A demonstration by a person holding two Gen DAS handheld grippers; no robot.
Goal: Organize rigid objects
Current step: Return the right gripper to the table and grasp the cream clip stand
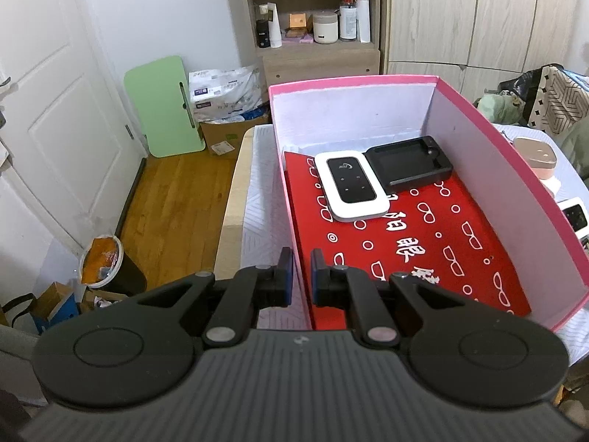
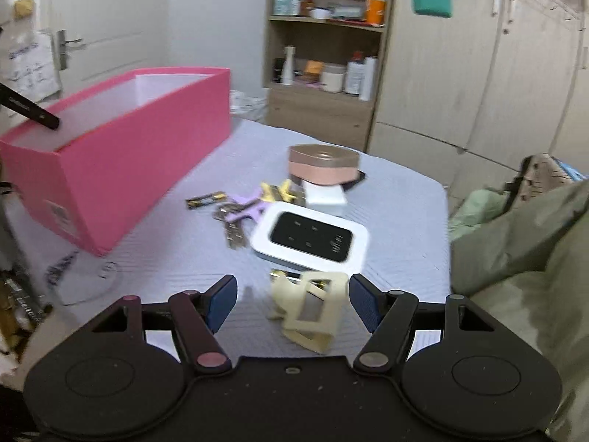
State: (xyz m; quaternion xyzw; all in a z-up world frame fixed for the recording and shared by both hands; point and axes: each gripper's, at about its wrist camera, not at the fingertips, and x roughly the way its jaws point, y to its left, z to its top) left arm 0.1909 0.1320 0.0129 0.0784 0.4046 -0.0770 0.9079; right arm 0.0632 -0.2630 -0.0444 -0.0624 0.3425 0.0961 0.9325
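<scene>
Left gripper [image 1: 302, 276] pinched on pink box [image 1: 291, 199] wall; right gripper [image 2: 292, 305] wide apart near box, around cream holder [image 2: 313, 313].

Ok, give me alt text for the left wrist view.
The left gripper, jaws nearly closed on the near-left wall, holds an open pink box. Inside, on a red printed sheet, lie a white pocket router and a black charger cradle, touching.

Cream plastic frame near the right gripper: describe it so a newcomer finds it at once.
Start at the pink box on the grey bedcover. Come forward past the white device. The cream frame lies between the open right gripper fingers, the only hollow, window-cut piece.
</scene>
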